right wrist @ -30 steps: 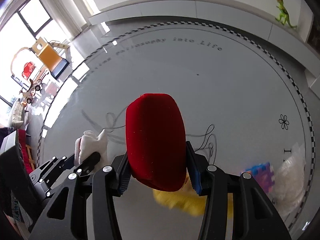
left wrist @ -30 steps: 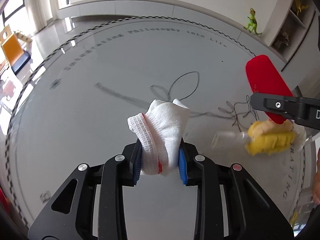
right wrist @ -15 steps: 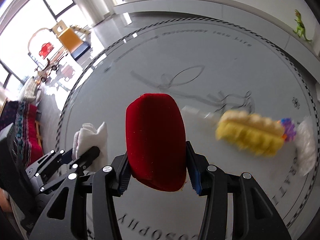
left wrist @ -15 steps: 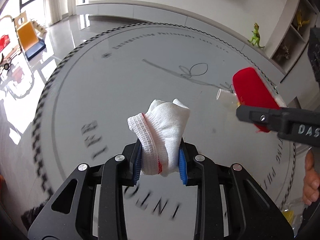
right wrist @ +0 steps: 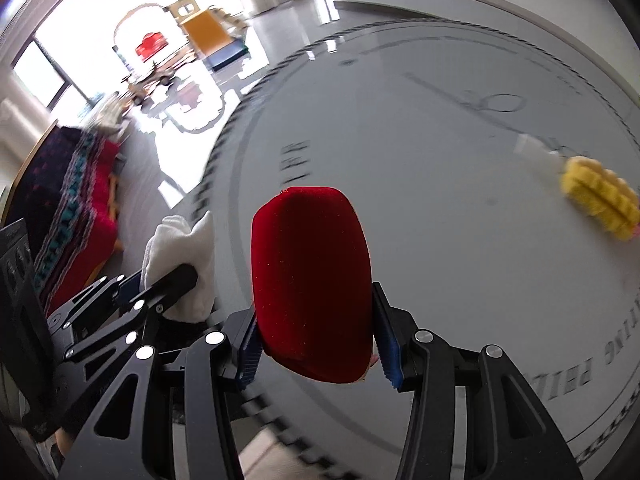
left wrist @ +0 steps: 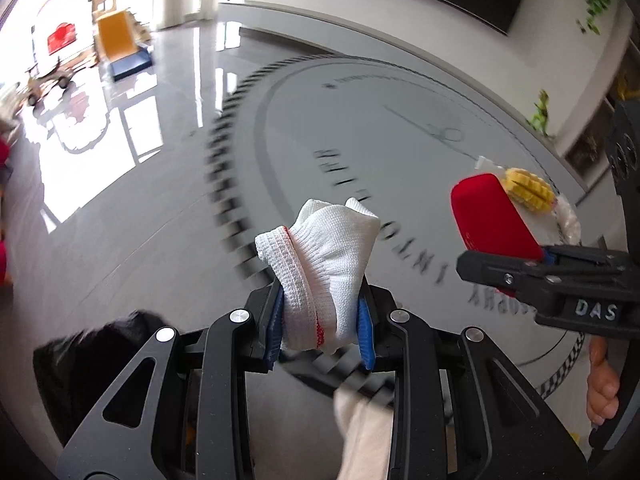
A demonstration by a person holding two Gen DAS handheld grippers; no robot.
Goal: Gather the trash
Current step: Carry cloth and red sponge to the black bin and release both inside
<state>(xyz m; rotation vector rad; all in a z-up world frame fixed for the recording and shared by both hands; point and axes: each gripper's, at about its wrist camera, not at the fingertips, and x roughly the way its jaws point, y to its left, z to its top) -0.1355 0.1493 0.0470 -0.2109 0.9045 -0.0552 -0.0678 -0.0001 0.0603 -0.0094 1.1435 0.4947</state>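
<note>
**White sock and red case both held, carried over the rug's edge**

White knitted sock (left wrist: 326,264), folded, with a thin red seam on its cuff, sits pinched between the blue pads of the left tongs (left wrist: 322,334); the jaws stand narrow, squeezed on the fabric. Most of the sock bulges out ahead of the pads, only its lower fold is caught.

Red velvety case (right wrist: 314,280), oval and smooth, is clamped across its lower half by the right tongs (right wrist: 318,346), jaws at a middling width. Top half stands free above the pads.

Risks, as judged:
- Case could pivot or slide out; the plush surface is slippery, the grip is low, and the blur suggests fast travel.
- Sock could creep loose if the soft fold compresses further.
- The two tongs ride close side by side; a bump might knock either item free.

Left behind: a yellow ridged toy (right wrist: 600,204) with a clear wrapper (left wrist: 566,220), on the round grey rug (right wrist: 440,160), well ahead and to the right of both tongs. No bin visible, so where to drop cannot be told.
</note>
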